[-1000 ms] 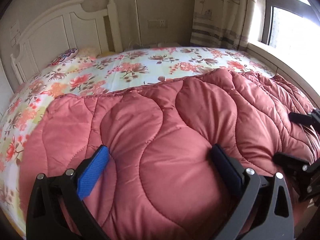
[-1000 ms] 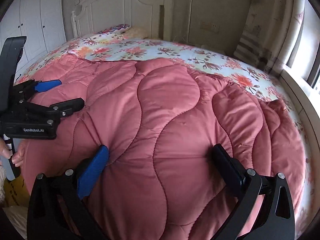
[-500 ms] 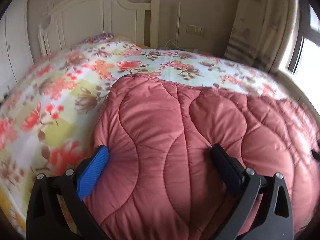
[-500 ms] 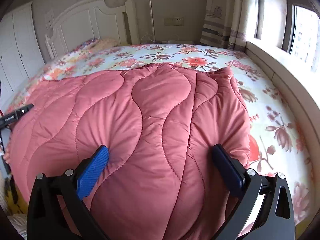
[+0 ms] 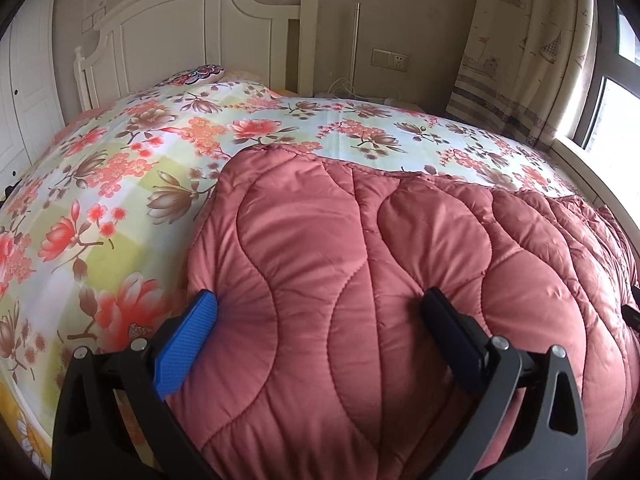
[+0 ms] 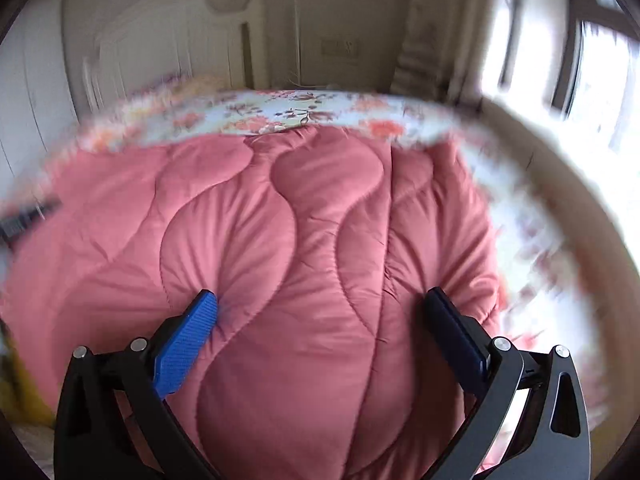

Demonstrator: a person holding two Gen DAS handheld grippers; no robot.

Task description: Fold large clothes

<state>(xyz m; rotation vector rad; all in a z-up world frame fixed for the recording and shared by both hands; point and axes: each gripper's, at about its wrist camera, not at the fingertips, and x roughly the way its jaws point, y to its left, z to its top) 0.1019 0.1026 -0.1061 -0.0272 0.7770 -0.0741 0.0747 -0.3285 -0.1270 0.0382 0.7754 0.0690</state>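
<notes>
my left hand-held gripper (image 5: pixel 320 312) and right hand-held gripper (image 6: pixel 320 312) are wide over the puffy pink quilted coat (image 5: pixel 360 264); folding looks half done.

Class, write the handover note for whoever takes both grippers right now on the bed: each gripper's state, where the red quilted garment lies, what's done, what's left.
Left gripper: open wide, fingers straddling a puffed bulge of the red quilted garment at its left edge; not clamped.
Right gripper: open the same way, over the garment's right part; that view is motion-blurred.
Garment: bunched on the near part of the floral bedsheet, far edge short of the headboard.
Done: I can't tell how many folds are in.
Left: probably grip the near edge with both grippers, fold it over, then flatten.
</notes>
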